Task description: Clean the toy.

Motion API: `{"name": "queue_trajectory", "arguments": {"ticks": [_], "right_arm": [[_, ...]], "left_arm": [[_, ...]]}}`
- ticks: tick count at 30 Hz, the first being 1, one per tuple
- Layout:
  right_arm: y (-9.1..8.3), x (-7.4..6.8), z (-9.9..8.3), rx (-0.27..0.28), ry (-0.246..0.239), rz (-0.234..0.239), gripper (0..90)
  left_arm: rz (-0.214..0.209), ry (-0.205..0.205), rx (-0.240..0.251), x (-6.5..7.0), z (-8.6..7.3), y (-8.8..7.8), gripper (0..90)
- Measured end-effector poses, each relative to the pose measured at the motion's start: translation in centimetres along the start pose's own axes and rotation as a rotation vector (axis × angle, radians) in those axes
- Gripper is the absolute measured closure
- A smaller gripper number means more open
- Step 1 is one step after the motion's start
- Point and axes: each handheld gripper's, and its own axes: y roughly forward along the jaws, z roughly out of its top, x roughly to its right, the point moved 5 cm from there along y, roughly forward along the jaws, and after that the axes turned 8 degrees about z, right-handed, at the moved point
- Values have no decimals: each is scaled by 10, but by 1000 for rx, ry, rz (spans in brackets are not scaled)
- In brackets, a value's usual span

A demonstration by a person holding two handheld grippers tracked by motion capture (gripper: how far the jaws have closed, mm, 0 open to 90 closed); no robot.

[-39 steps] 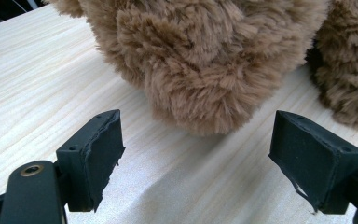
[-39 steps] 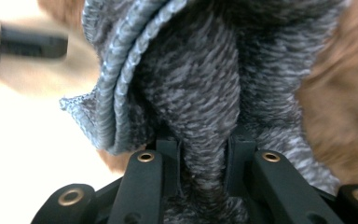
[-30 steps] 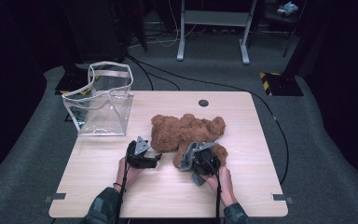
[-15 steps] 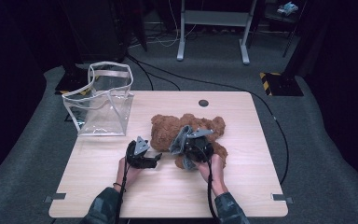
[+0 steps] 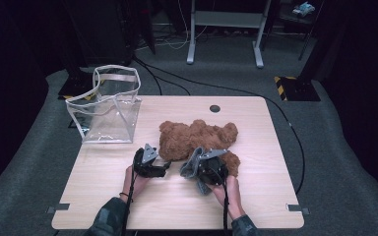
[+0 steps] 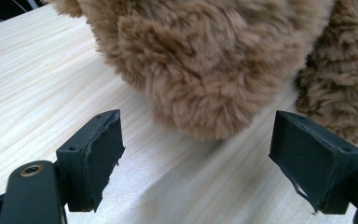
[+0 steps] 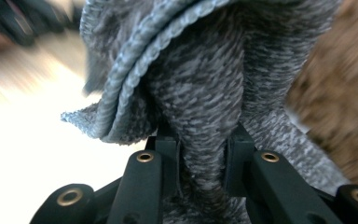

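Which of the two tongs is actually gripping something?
The right tongs, clamped on grey knitted cloth. The left tongs stand open before the brown plush toy.

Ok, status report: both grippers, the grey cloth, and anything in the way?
Left gripper open, facing the teddy bear. Right gripper clamped on grey cloth, lifted beside the bear. Clear bag stands apart, nothing blocking.

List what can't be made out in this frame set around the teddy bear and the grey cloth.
- Teddy bear: high view, its near right part is hidden behind the right gripper and the grey cloth; its face is too small to read.
- Grey cloth: right gripper view, cut off by the top edge; full shape unknown.
- Left gripper view: bear cropped by the top edge.
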Motion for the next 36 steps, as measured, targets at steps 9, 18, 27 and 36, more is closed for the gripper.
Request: {"name": "queue_trajectory", "arguments": {"ticks": [9,18,27,36], "right_arm": [[-7,-9,59,107,-54,-17,729],[30,-12,42,11,-46,-8,732],[27,-16,15,-68,-17,22,733],[9,-21,50,81,-51,27,729]], "left_arm": [[-1,-2,3,0,0,0,167],[-5,-7,5,0,0,0,166],[-3,-13,6,-1,0,0,166],[1,-13,8,0,0,0,164]]}}
